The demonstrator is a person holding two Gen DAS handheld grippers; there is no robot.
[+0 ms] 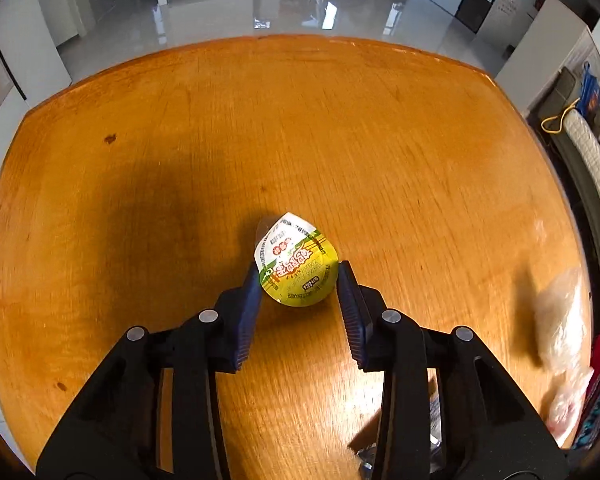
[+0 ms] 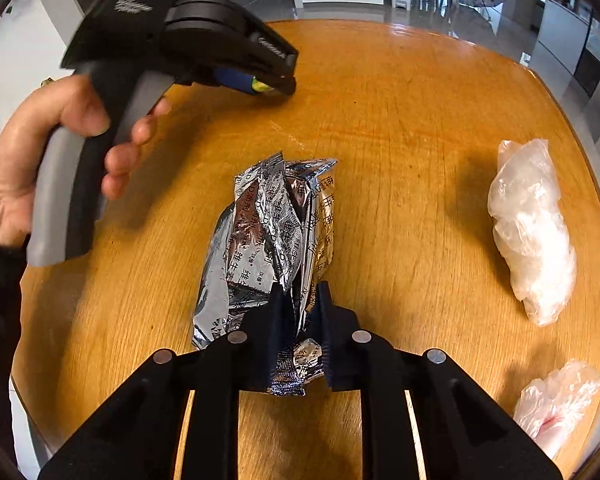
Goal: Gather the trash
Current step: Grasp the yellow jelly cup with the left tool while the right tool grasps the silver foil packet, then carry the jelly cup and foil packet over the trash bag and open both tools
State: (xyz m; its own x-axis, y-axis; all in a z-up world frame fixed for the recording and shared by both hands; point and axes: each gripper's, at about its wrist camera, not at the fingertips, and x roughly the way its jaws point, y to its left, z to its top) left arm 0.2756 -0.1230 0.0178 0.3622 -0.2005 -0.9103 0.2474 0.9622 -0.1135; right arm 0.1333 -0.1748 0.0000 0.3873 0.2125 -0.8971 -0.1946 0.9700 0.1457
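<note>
Right gripper [image 2: 300,316]: its pads are pinching the near end of the crumpled foil wrapper [image 2: 268,236], jaws nearly together with foil bunched between them.
Foil wrapper: lying on the wooden table [image 2: 400,128], stretching away from the grip toward the middle.
Advice for this grip: the foil is looking thin and slippery, so lifting slowly and straight up should be keeping it from sliding out.
Plastic bags: one clear bag [image 2: 530,232] is lying to the right, another [image 2: 556,404] nearer at the right edge, both untouched.
Left gripper [image 1: 298,280]: farther off on the left, it is straddling the small sealed cup [image 1: 296,260]; the left pad is touching its lid, the right pad is looking just clear, so I am judging it not yet clamped.
Advice here: centring the cup before squeezing should be stopping it from tipping sideways.
</note>
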